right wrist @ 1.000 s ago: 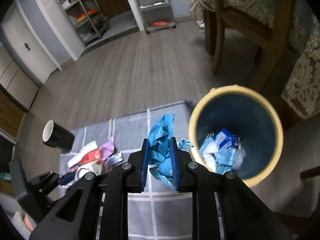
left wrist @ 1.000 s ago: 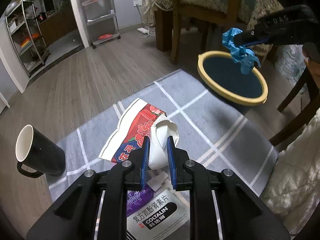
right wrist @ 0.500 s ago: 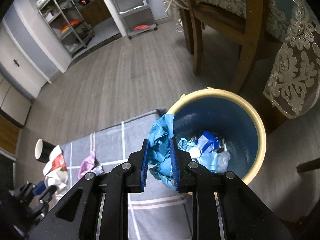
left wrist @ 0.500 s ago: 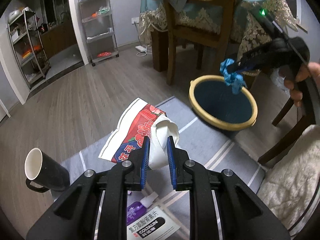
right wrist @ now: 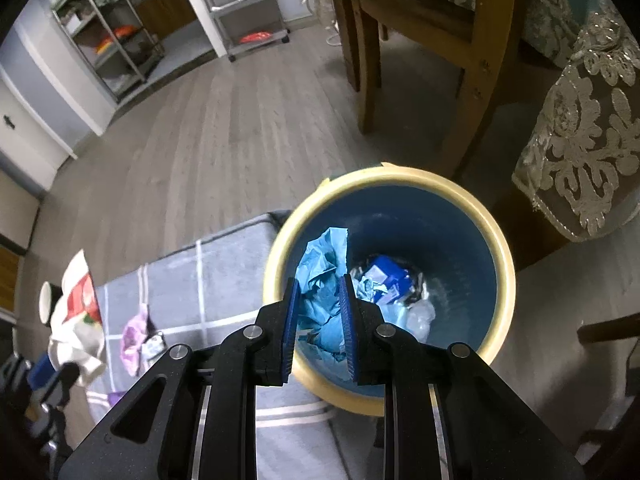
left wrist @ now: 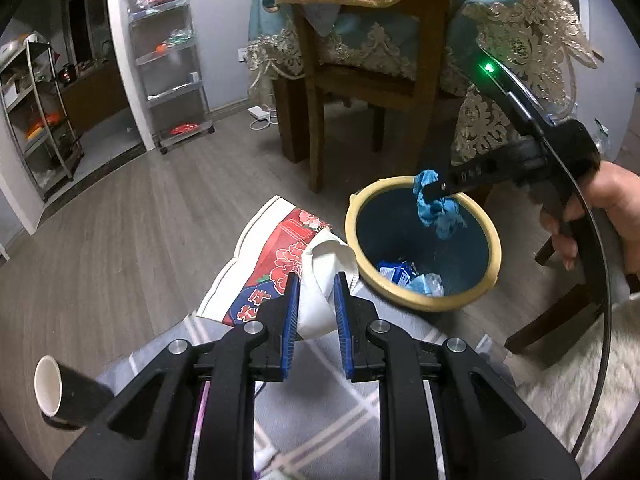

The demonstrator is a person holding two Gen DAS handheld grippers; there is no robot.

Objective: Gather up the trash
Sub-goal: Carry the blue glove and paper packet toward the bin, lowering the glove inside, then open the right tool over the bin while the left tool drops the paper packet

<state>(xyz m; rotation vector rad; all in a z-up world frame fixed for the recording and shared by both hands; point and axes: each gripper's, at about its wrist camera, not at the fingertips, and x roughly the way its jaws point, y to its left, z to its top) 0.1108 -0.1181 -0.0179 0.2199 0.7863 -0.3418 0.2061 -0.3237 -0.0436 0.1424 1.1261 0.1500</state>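
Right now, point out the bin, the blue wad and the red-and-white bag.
bin (right wrist: pixel 505 256): right wrist view, yellow rim.
blue wad (right wrist: pixel 320 280): right wrist view, crumpled middle between the pads.
red-and-white bag (left wrist: pixel 280 252): left wrist view, red printed panel.

Both wrist cameras look steeply down, sharing the bin (left wrist: pixel 424 304) (right one nearer) — and rug (right wrist: pixel 224 280).

Black cup (left wrist: pixel 60 398) half cut by gripper body; bin (right wrist: pixel 505 264) contents blurred, probably wrappers; purple packet (right wrist: pixel 134 334) unreadable.
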